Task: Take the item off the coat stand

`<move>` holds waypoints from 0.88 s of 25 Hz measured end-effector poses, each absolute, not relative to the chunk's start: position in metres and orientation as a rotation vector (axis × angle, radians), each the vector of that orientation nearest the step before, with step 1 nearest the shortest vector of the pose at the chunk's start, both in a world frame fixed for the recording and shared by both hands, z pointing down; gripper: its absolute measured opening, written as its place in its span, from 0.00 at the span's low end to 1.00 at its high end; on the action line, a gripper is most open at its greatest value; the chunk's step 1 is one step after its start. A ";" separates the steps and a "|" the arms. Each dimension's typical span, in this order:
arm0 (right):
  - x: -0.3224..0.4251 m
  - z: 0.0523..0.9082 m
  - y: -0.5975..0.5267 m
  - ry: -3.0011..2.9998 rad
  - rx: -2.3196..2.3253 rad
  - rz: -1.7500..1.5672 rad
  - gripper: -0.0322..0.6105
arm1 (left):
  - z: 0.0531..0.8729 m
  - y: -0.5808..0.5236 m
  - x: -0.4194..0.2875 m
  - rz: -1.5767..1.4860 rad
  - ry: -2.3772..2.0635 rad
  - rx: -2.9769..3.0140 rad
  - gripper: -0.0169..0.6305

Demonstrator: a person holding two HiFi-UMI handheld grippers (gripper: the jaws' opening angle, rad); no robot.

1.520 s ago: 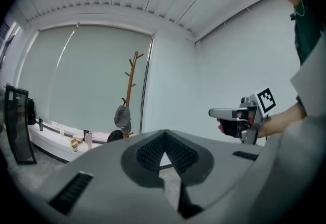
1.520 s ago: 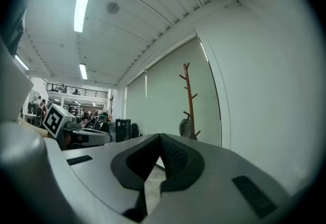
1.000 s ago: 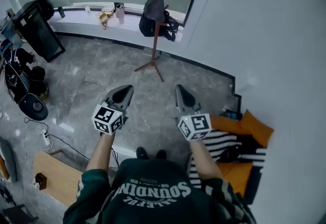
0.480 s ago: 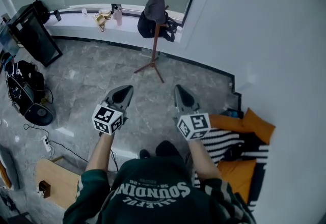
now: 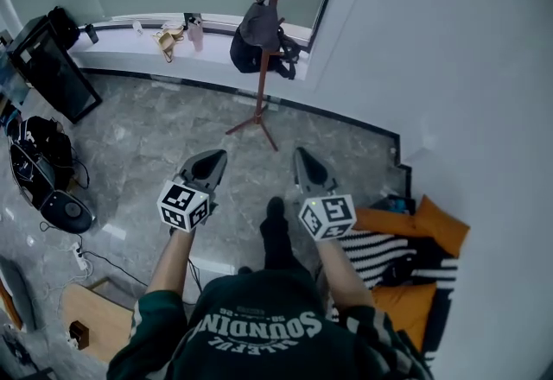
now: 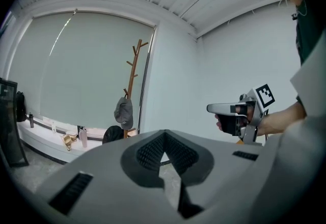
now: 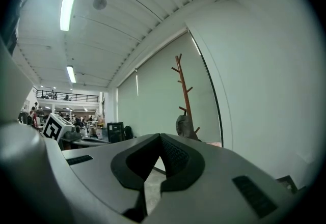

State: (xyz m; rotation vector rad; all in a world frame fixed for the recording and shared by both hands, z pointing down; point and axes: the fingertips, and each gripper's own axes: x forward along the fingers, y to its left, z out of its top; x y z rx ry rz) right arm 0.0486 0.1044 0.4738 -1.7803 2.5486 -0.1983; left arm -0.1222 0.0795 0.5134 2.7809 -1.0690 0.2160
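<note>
A brown wooden coat stand [image 5: 270,33] rises from the grey floor by the window corner, far ahead of me. A grey cap [image 5: 258,22] hangs on it, with a black bag [image 5: 244,52] on the ledge right behind. Held side by side at waist height, my left gripper [image 5: 210,158] and right gripper [image 5: 304,155] both point toward the stand, shut and empty. In the left gripper view the cap [image 6: 123,112] hangs on the stand [image 6: 132,80] beyond my shut left gripper [image 6: 164,154]. The right gripper view shows the cap [image 7: 184,126] past my right gripper [image 7: 159,159].
A white window ledge [image 5: 130,43] carries small items. A black case [image 5: 47,63] leans at the left, with bags [image 5: 39,158] and cables on the floor. An orange cushion [image 5: 436,227] with striped cloth lies at the right by the white wall. A wooden board [image 5: 95,318] sits lower left.
The person has stepped forward: a dark foot now reaches out between the grippers, and the floor has slid back. Both grippers keep their pose and stay shut.
</note>
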 end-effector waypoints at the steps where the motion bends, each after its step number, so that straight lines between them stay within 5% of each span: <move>1: 0.050 0.475 0.092 2.554 -1.775 -0.192 0.05 | 0.515 0.068 -0.120 0.222 -1.069 2.781 0.02; 22: 0.105 0.451 -0.185 2.801 -1.553 -0.096 0.05 | 0.489 -0.196 -0.046 0.224 -1.246 2.715 0.02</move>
